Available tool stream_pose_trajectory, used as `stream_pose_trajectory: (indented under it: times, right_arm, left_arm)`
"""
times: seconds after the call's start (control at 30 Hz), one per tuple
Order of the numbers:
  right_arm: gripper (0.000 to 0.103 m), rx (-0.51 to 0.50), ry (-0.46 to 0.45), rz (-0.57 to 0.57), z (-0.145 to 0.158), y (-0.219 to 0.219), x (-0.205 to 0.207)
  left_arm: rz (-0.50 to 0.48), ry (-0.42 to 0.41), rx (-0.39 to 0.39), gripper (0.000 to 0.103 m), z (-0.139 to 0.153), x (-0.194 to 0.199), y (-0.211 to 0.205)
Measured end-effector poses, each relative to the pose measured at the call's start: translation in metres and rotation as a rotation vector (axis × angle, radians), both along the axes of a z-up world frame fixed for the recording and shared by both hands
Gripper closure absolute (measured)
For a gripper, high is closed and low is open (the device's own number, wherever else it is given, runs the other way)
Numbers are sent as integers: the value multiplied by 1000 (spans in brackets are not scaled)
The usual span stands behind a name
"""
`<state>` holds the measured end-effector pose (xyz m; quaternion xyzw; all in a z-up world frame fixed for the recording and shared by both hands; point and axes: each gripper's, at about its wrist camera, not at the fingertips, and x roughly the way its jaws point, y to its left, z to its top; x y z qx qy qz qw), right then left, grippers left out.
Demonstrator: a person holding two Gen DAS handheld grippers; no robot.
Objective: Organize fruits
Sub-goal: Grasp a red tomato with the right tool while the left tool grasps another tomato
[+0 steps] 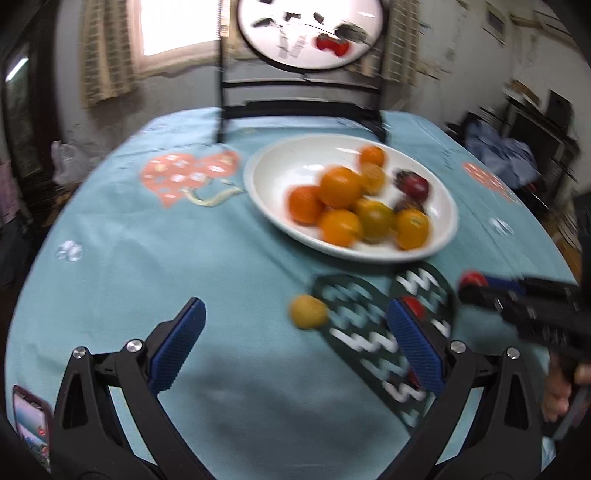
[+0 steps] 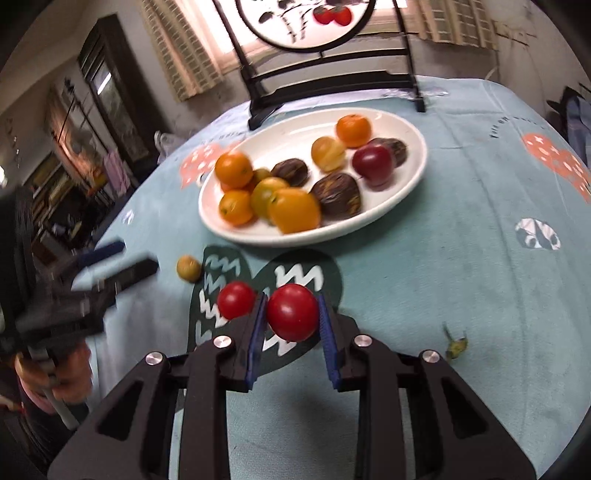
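A round table under a pale blue cloth (image 2: 461, 295) fills both views, with a white oval plate (image 2: 413, 173) as the landmark near its middle. Going left to right in the right wrist view: the left gripper (image 2: 122, 260) reaches in from the left edge, in front of and left of the plate, its jaws spread with nothing between them, and a hand (image 2: 59, 373) grips its handle below. Just in front of the plate's left end lies a small yellow fruit (image 2: 188, 268) on the cloth. Next to it, on a dark green heart print (image 2: 295, 273) directly in front of the plate, sits a loose red tomato (image 2: 236, 300). Touching distance to its right, the right gripper (image 2: 291, 314) pinches a second, larger red tomato (image 2: 292, 312) between its blue pads (image 2: 327, 332), close above the heart print. On the plate itself lie several oranges (image 2: 233, 169) at the left, dark brown fruits (image 2: 337, 194) in the middle and a dark red one (image 2: 372, 161) at the right. Behind the plate stands a black frame holding a round painted panel (image 2: 306, 22). A small leaf scrap (image 2: 456, 345) lies on the cloth in front of the plate's right end.
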<state>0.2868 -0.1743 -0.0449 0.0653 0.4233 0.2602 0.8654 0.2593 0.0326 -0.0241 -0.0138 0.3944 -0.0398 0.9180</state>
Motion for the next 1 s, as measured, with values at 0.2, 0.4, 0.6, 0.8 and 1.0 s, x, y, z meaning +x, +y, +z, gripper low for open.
stream_pose_trajectory:
  times: [0.2, 0.4, 0.6, 0.8, 1.0]
  right_arm:
    - [74, 1, 9, -38, -2, -6, 2]
    - [74, -15, -1, -18, -1, -1, 0]
    - [74, -25, -11, -16, 0, 0, -2]
    - [74, -37, -10, -13, -1, 1, -2]
    - [74, -42, -11, -17, -2, 1, -2]
  left_arm:
    - [-246, 22, 36, 7, -12, -21, -51]
    - [-317, 74, 66, 28, -29, -22, -70]
    - [-314, 99, 58, 46, -35, -16, -70]
    - [-343, 96, 60, 58, -37, -17, -74]
    - [-365, 102, 69, 65, -39, -18, -81]
